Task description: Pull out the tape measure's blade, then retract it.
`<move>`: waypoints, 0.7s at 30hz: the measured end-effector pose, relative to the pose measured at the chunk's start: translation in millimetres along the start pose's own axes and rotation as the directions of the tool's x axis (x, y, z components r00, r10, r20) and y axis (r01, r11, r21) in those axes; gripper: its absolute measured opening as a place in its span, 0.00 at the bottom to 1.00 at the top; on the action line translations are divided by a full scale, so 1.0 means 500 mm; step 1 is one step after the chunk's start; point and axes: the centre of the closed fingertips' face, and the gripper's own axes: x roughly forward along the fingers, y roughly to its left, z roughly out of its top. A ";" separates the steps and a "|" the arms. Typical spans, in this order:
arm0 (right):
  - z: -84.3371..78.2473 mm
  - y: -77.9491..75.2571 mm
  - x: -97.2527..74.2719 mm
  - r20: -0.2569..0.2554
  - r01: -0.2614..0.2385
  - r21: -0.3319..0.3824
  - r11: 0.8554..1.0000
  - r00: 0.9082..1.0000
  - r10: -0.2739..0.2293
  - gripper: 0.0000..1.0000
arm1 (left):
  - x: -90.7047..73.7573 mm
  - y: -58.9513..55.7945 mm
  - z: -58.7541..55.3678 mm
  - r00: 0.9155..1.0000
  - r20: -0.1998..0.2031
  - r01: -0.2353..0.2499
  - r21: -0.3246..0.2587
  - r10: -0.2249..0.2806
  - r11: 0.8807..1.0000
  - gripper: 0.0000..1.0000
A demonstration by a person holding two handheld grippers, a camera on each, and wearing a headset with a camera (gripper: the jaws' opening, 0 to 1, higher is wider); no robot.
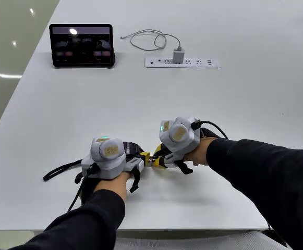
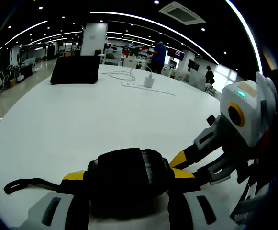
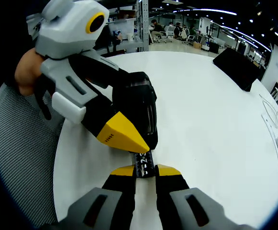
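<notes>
Indoors, white table, tape measure, ceiling lights

A: Tape measure case?
B: Black, matt, looks rubbery. Blade smooth, printed marks.
A: Grippers?
B: Left gripper, right gripper: matt grey plastic shells, smooth yellow tips.
A: Table?
B: White, smooth, faint sheen. Tablet, 11 o'clock in head view: glossy screen.
</notes>
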 end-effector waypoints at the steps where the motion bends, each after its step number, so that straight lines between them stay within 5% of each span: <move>1: 0.003 0.000 0.001 0.005 0.000 0.000 1.000 1.000 0.000 0.11 | 0.001 0.001 0.000 1.000 0.000 0.001 -0.002 -0.001 1.000 0.62; 21: 0.024 0.003 0.017 0.038 -0.014 -0.006 1.000 0.999 0.014 0.12 | 0.003 0.002 0.002 1.000 -0.007 0.010 -0.007 -0.010 1.000 0.62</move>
